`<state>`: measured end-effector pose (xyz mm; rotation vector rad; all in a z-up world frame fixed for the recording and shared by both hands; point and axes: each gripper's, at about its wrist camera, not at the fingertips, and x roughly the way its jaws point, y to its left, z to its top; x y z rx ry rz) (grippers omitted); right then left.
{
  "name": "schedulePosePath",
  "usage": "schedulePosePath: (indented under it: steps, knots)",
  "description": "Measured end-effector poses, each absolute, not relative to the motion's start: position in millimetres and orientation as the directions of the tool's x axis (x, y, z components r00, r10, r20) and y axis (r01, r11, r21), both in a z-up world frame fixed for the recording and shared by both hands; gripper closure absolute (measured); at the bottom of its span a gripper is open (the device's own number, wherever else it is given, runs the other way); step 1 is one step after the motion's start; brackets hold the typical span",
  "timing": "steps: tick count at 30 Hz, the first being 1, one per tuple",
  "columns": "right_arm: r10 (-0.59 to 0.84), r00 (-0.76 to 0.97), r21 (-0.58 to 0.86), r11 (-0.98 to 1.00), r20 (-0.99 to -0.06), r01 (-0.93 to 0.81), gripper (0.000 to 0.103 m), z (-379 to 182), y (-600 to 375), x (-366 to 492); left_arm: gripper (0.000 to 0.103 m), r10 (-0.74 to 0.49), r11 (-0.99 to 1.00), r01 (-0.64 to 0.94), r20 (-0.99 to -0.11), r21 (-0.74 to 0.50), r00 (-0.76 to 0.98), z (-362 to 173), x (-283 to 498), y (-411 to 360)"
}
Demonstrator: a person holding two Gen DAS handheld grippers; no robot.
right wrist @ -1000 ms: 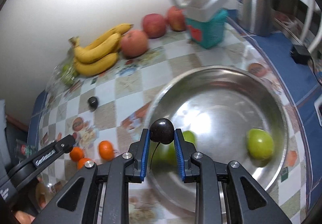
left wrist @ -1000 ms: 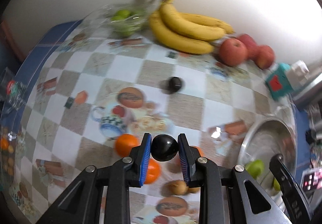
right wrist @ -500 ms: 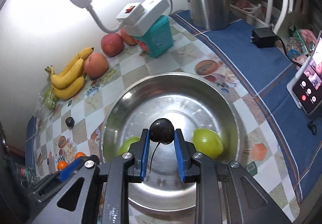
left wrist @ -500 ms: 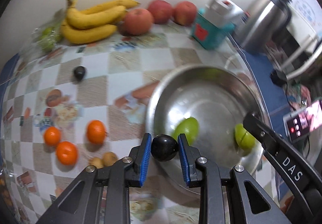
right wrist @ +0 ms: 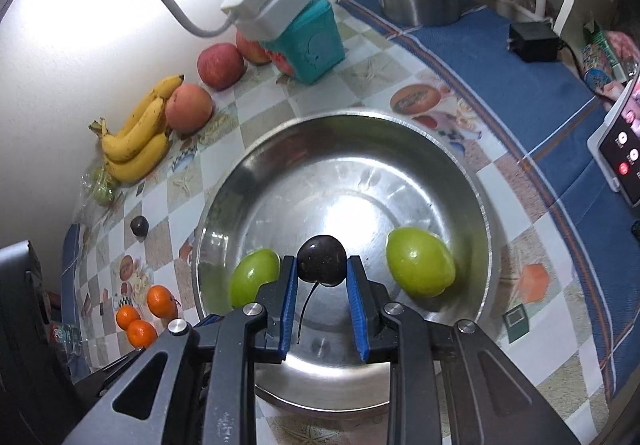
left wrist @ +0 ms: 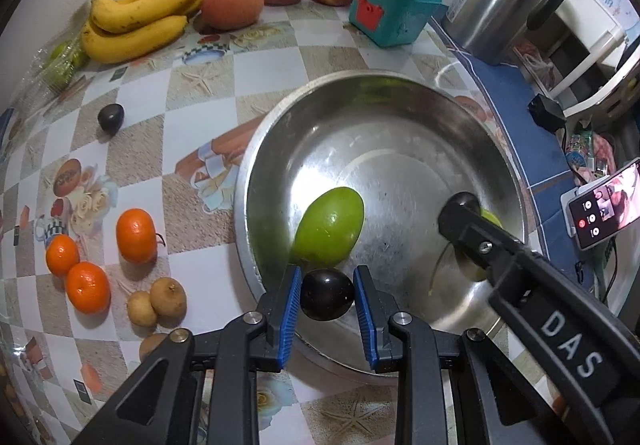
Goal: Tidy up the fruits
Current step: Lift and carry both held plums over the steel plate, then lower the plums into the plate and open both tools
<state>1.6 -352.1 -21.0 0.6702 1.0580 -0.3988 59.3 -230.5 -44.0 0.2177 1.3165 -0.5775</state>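
Left wrist view: the left gripper (left wrist: 327,295) pinches a glossy black plum (left wrist: 327,300) between its blue pads, just over the near-left rim of the steel bowl (left wrist: 400,117). Beyond it a smooth green mango (left wrist: 329,232) lies inside the bowl. The right gripper (left wrist: 464,205) reaches in from the right, a dark fruit at its tip. On the left of the checkered tablecloth (left wrist: 192,93) sit three oranges (left wrist: 136,235), small brown fruits (left wrist: 158,303) and a lone dark plum (left wrist: 111,118) — bananas (left wrist: 140,21) and apples (left wrist: 232,3) line the far wall.

Right wrist view: the right gripper (right wrist: 322,277) clamps a round, dark cherry-like fruit (right wrist: 322,261), thin stem dangling, over the bowl's near side — green mangoes either side, one left, a second mango (right wrist: 420,263) on the right.
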Motion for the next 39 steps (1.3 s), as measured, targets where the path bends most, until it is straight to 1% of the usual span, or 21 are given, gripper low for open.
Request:
schedulePosePath:
  steps: [6,25,27,28,29,30,32,39]
  knots:
    - [0.046,0.413,0.316,0.723,-0.91,0.615,0.077,-37,-353,3,0.074,-0.276,0.835,0.518,-0.955,-0.183,0.108,-52,58,-233]
    - [0.059,0.345,0.283,0.71,-0.937,0.645,0.076,-54,-354,5,0.072,-0.259,0.831,0.529,-0.961,-0.173,0.092,-66,58,-241]
    - [0.057,0.336,0.274,0.713,-0.94,0.646,0.075,-54,-354,5,0.069,-0.264,0.829,0.531,-0.96,-0.176,0.094,-65,57,-240]
    - [0.055,0.333,0.27,0.714,-0.941,0.646,0.075,-54,-354,6,0.065,-0.272,0.827,0.532,-0.958,-0.183,0.092,-64,57,-240]
    - [0.053,0.331,0.267,0.715,-0.942,0.646,0.073,-55,-353,6,0.062,-0.273,0.825,0.535,-0.958,-0.184,0.092,-63,56,-241]
    - [0.05,0.333,0.267,0.714,-0.942,0.647,0.068,-54,-354,6,0.06,-0.274,0.823,0.538,-0.957,-0.182,0.094,-62,56,-241]
    - [0.045,0.334,0.264,0.715,-0.942,0.648,0.066,-53,-354,7,0.055,-0.268,0.82,0.547,-0.958,-0.171,0.102,-60,55,-243]
    - [0.009,0.375,0.267,0.72,-0.927,0.641,0.066,-32,-354,3,0.055,-0.278,0.817,0.552,-0.952,-0.167,0.124,-49,57,-242]
